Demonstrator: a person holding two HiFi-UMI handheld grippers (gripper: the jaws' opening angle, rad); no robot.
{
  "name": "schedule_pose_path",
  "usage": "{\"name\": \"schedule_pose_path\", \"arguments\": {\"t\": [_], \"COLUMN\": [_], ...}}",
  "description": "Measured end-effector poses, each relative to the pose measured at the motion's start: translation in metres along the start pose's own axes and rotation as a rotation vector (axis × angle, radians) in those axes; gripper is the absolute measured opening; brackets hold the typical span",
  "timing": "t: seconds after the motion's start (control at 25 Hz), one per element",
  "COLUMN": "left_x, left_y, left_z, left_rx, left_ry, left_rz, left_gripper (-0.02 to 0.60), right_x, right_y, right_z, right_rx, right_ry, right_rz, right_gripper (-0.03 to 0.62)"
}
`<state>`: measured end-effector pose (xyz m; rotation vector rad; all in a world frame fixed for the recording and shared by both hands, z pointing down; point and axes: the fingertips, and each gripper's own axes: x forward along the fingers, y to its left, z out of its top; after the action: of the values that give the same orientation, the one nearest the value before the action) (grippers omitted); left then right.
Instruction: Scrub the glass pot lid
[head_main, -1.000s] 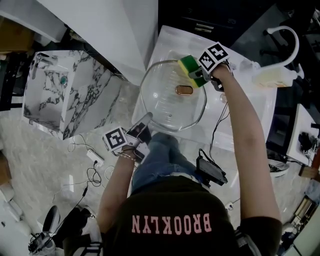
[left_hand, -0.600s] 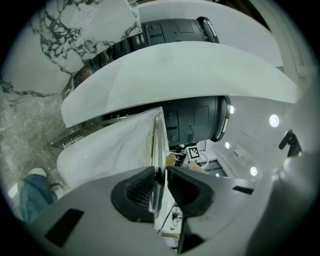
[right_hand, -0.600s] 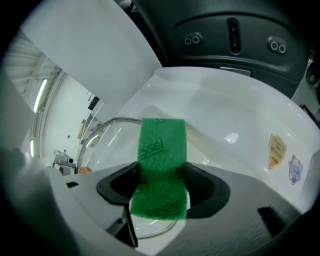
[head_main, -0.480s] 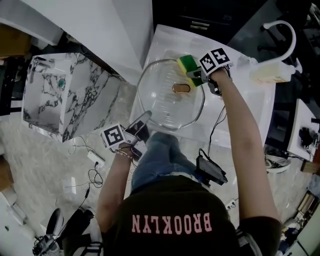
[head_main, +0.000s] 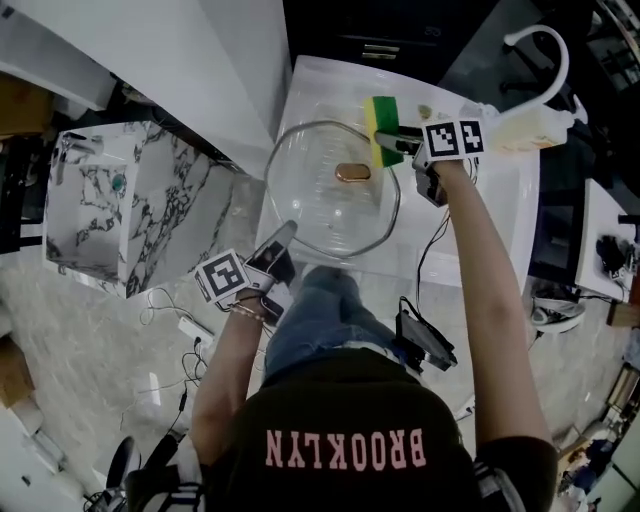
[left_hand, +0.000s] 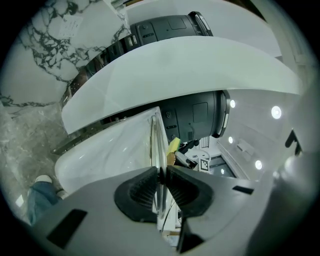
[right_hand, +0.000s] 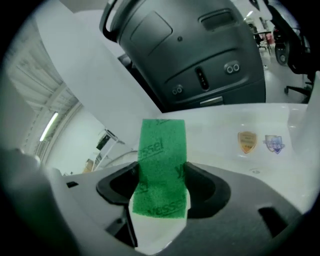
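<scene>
Left gripper (head_main: 283, 236) pinches glass lid (head_main: 310, 205); right gripper (head_main: 396, 140) squeezes sponge (head_main: 380, 128) — seemingly on its rim — faucet (head_main: 541, 29) beyond.

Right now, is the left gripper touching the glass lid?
Touching. The left gripper view shows the left gripper with both jaws pressed onto the thin rim of the glass lid, no gap on either side.

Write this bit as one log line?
left gripper: shut on round glass pot lid | right gripper: shut on green-and-yellow sponge
</scene>
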<state>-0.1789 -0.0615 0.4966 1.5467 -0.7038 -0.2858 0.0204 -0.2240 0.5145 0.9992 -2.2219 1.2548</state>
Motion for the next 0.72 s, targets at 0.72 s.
{"name": "schedule_pose_path", "arguments": {"t": [0.72], "left_x": [0.027], "left_y": [-0.070], "left_z": [-0.006], "left_rx": [0.355], "left_ry": [0.116], "left_rz": [0.026], "left_gripper": [0.055], "right_x": [-0.146], "right_y": [0.054], "right_z": [-0.038], "right_rx": [-0.145], "right_ry": [-0.382], "right_rz": [-0.237], "right_gripper": [0.272]}}
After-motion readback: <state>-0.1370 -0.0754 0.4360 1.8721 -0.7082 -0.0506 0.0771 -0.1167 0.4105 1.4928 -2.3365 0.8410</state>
